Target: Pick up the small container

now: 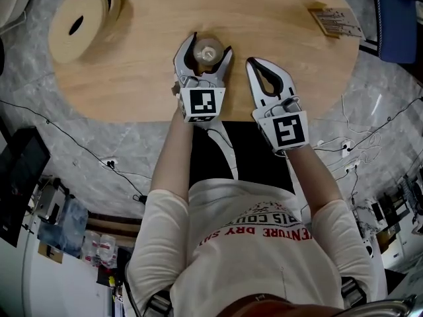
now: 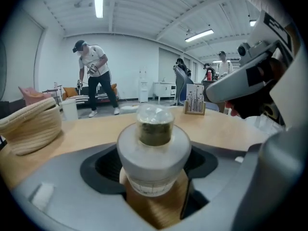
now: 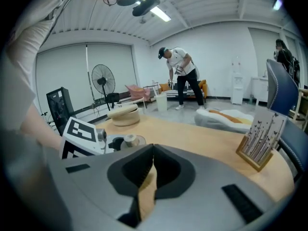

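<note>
Head view: the small container [image 1: 209,50] stands upright on the table [image 1: 145,84], close to its front edge, between the spread fingers of the left gripper [image 1: 211,43]; the right gripper [image 1: 253,62] lies over the same front edge. Left gripper view: the fingers stand wide, with a dark gap on each side of the container. Right gripper view: the fingers are pressed together with nothing between them, above the table.

Your fingers [image 2: 53,177] stand wide apart around the small container [image 2: 154,148]. It sits upright on the wooden tabletop [image 2: 82,136] in the hollow between them, with a dark gap on each side. A beige roll [image 2: 31,124] rests at the left edge, and a card stand [image 2: 194,100] stands farther back.
</note>
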Demonstrator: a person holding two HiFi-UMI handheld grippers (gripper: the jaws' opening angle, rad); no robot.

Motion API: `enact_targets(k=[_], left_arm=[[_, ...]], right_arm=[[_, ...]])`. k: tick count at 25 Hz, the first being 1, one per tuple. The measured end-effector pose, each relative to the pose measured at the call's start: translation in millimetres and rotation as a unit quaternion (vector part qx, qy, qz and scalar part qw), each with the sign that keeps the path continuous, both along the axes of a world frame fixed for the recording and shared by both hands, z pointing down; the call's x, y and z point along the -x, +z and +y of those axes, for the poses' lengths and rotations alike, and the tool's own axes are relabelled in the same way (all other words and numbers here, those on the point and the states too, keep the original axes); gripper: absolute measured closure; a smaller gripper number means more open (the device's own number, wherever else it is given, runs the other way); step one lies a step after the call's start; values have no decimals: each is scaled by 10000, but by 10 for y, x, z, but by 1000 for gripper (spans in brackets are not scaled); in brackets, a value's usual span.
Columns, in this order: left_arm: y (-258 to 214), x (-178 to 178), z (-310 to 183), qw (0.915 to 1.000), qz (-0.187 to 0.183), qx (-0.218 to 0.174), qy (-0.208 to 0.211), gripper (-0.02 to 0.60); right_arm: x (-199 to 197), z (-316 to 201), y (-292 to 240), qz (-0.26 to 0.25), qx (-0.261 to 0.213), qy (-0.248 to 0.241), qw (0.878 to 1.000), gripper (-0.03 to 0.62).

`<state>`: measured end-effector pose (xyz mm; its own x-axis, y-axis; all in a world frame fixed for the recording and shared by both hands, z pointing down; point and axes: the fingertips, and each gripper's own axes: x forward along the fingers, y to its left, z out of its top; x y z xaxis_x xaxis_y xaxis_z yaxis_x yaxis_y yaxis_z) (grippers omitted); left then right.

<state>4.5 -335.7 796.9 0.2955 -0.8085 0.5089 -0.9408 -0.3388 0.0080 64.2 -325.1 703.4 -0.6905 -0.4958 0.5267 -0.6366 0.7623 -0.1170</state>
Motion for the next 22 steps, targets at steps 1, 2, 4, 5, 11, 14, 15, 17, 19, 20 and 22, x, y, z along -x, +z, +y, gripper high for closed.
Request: enact_targets(k=[1,2,4,5,11,14,15,17,19,20,22], left_arm=[[4,6,-6,10000,-36,26,-11,223],[4,7,-15,10000,-62,38,-15,224],[1,-6,-41,10000,-89,24,3,232],[4,-17,-61,9999,-103,17,32,238],[5,-93,-96,9993,-125,41,338,241],[-31,-91,15,9990,15,146,432,241],[-63,-89,57,9988,71,164,457,241],[-158,-78,146,9983,138,193,529,241],[-309,-54,235,9978,142,220,607,241],[-409,-41,275,9976,139,218,636,241],[-651,-10,345,9975,158,165,664,241]], right_arm=[[2,28,11,6,21,16,10000,588],[5,56,19,14,33,22,10000,588],[3,121,42,48,66,12,10000,588],[-1,153,57,74,91,5,9999,588],[-81,231,30,173,82,147,9997,588],[-147,241,-28,149,29,368,9992,588],[-163,250,-52,135,13,433,9990,588],[-180,275,-117,144,-30,504,9986,588],[-189,283,-230,184,-98,539,9983,588],[-194,277,-312,204,-148,556,9981,588],[-197,264,-514,220,-261,606,9976,588]])
